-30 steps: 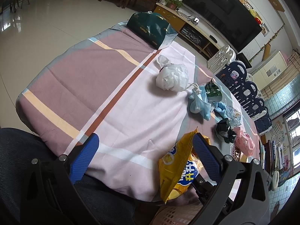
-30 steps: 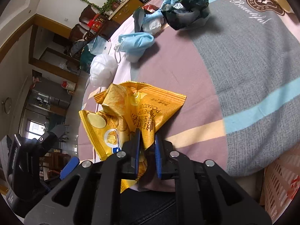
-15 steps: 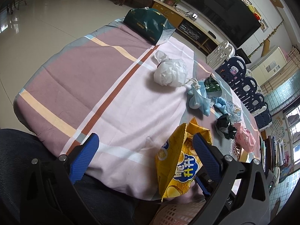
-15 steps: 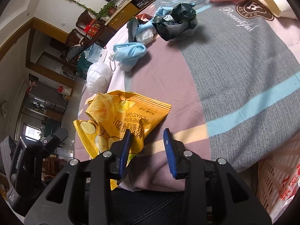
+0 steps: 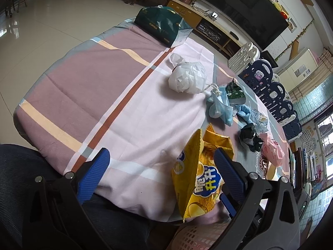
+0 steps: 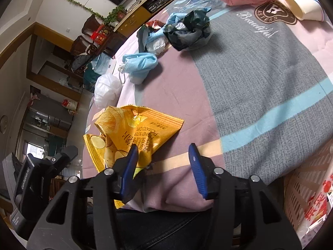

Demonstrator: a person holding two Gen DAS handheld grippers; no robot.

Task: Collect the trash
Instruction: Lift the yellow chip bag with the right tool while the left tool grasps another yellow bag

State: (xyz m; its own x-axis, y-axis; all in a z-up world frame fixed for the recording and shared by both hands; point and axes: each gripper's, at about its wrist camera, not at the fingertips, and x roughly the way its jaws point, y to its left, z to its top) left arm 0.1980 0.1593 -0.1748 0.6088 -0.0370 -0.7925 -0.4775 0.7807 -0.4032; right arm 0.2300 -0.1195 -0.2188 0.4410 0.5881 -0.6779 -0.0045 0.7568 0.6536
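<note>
Now both my jaws gape empty, chip bag [image 6: 133,131] lying at the surface's near edge above the basket [image 5: 199,236].

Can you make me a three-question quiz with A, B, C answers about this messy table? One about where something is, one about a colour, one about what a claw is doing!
1. Where is the chip bag?
A. at the table's near edge
B. on the floor
C. beside the green bag at the far end

2. What colour is the face mask?
A. red
B. light blue
C. black

3. What is the right claw doing?
A. squeezing the chip bag
C. gripping the white plastic bag
B. open, holding nothing

Answers: 1 A, it hangs over the near edge of the tablecloth. 2 B, its pleats are light blue. 3 B, its fingers stand wide apart around bare cloth.
</note>
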